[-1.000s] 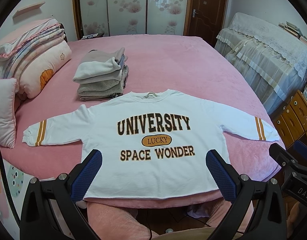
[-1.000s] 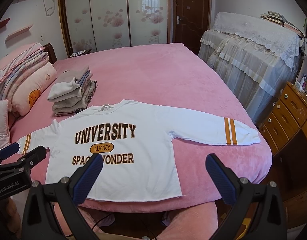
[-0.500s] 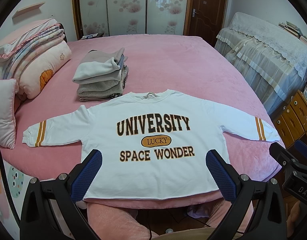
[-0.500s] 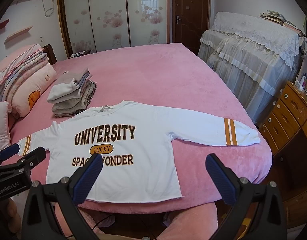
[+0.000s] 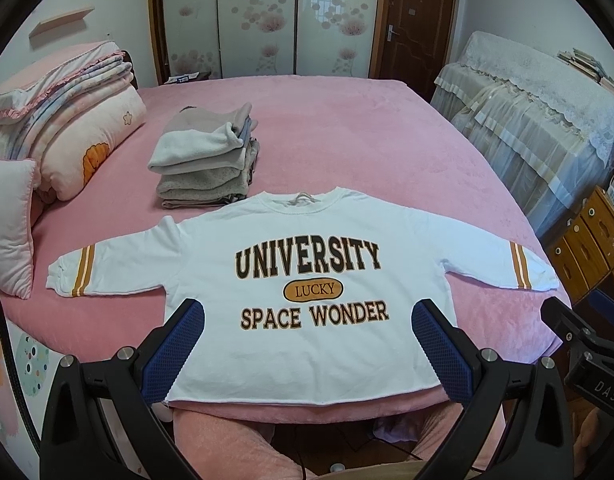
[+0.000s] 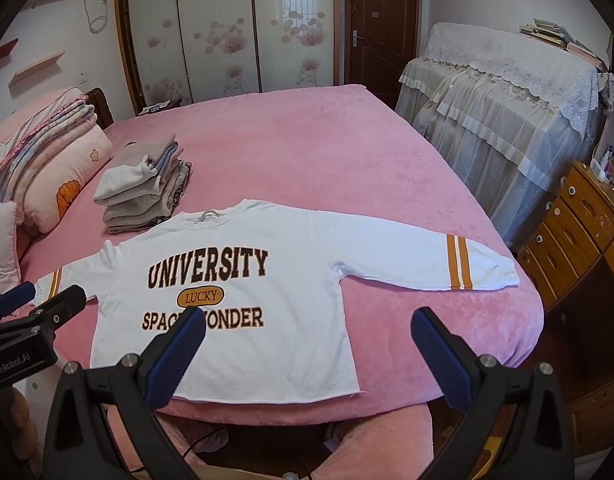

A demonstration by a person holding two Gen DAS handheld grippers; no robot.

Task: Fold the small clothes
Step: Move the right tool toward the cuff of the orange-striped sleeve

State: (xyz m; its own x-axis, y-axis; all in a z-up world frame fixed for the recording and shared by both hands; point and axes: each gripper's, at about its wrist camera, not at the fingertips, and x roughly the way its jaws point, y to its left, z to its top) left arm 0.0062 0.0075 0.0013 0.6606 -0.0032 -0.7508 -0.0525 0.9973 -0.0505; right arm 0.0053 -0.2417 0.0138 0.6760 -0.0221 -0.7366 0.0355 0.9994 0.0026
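Nothing is shifting versus a second ago: left gripper and right gripper are hovering wide open, empty, while the white sweatshirt is lying flat, unfolded, on the pink bed; folding not begun.

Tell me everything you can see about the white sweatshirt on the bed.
The white sweatshirt lies flat and unfolded, front up, on the pink bed, hem toward the near edge. It looks like soft cotton knit with a round ribbed collar. Dark brown letters outlined in orange read UNIVERSITY and SPACE WONDER, with LUCKY in an orange oval between. Both long sleeves are spread sideways, each with two orange stripes near the cuff. Its collar nearly reaches the pile of folded clothes. Neither gripper touches it.
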